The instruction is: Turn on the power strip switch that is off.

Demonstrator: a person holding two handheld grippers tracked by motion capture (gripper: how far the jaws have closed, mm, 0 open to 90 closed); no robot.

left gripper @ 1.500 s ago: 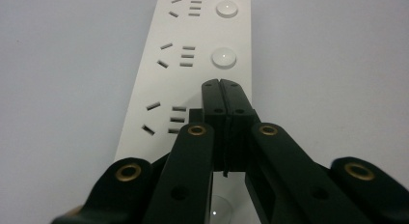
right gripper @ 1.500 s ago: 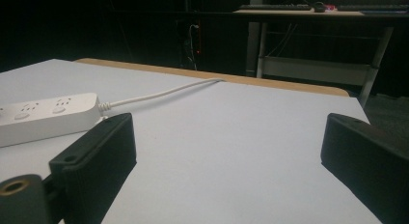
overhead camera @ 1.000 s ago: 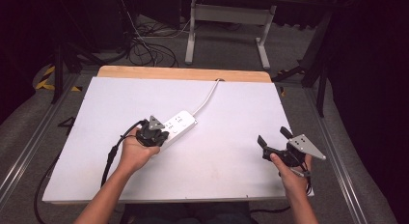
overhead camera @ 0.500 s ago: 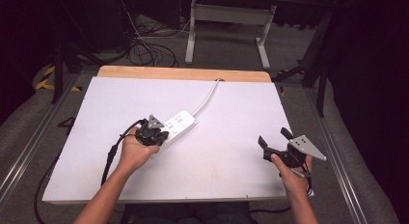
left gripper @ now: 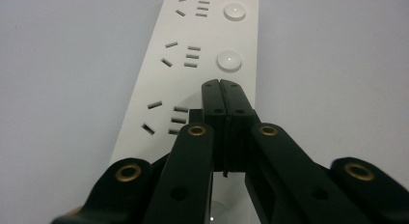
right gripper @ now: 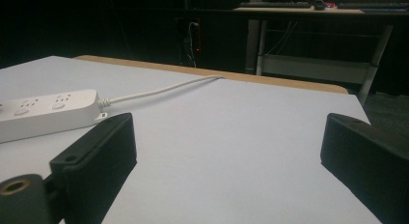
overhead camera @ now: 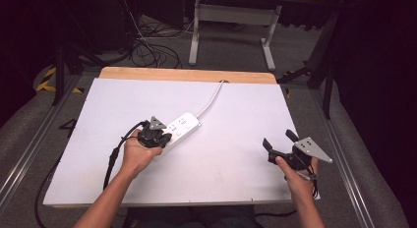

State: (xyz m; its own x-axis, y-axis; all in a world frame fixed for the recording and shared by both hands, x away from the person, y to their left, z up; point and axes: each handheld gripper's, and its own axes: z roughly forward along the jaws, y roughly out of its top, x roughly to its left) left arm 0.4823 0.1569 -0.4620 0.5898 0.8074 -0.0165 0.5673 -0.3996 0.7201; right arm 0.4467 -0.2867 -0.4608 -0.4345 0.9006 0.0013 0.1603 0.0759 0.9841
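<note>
A white power strip (overhead camera: 183, 127) lies in the middle of the white table (overhead camera: 98, 120), its white cord (overhead camera: 211, 98) running to the far edge. My left gripper (overhead camera: 164, 138) rests over the strip's near end. In the left gripper view its jaws are pressed together, and the tip of the gripper (left gripper: 223, 84) sits on the strip (left gripper: 212, 31) just short of a round button (left gripper: 228, 61). My right gripper (overhead camera: 278, 138) is held near the table's right front corner, open, nothing between its jaws. The right gripper view shows the strip (right gripper: 43, 113) far to the left.
A wooden strip (overhead camera: 187, 74) borders the table's far edge. Beyond it stand a desk frame (overhead camera: 231, 21) and floor cables (overhead camera: 147, 46). The left gripper's black cable (overhead camera: 110, 161) trails off the front edge. Bare tabletop lies between the two grippers.
</note>
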